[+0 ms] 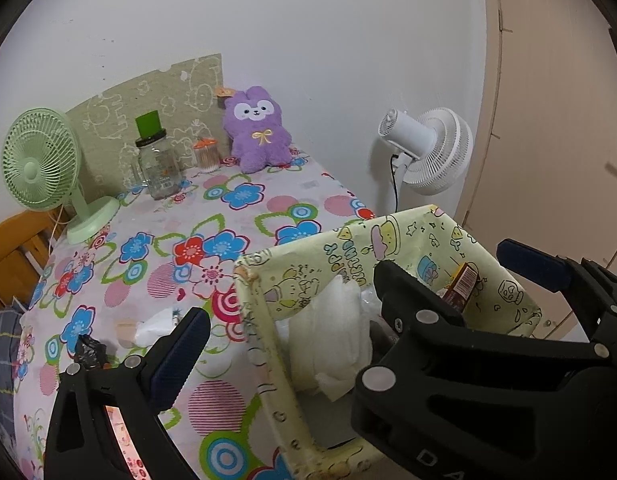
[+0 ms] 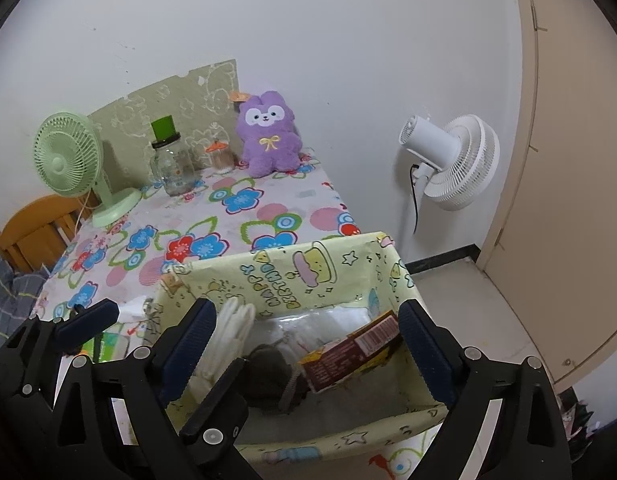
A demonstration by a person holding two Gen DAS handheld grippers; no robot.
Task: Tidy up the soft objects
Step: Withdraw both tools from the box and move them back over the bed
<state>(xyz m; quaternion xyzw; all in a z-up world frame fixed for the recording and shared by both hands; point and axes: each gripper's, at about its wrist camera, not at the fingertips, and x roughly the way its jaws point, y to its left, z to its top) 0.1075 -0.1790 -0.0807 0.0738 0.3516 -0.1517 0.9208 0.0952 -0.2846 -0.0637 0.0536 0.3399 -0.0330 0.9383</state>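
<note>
Floral table (image 2: 244,216); jaws wide over box (image 2: 340,276)

Green fan (image 1: 36,160), glass jar (image 1: 159,168), white fan (image 1: 432,148).

The surface (image 1: 268,208) wears a pale pink cloth printed with blue and red flowers, green outlines and striped pink circles. The plush toy (image 1: 258,132) at upper centre is purple with a white face and a yellow bow. The desk fan (image 1: 40,160) at left is mint green; the standing fan (image 1: 432,152) at right is white. The fabric box (image 2: 308,280) is pale yellow with cartoon drawings. Inside it lie white cloths (image 1: 332,340), a grey soft thing (image 2: 268,376) and a brown carton (image 2: 348,352). Each claw is black with dark blue pads (image 2: 424,352).
</note>
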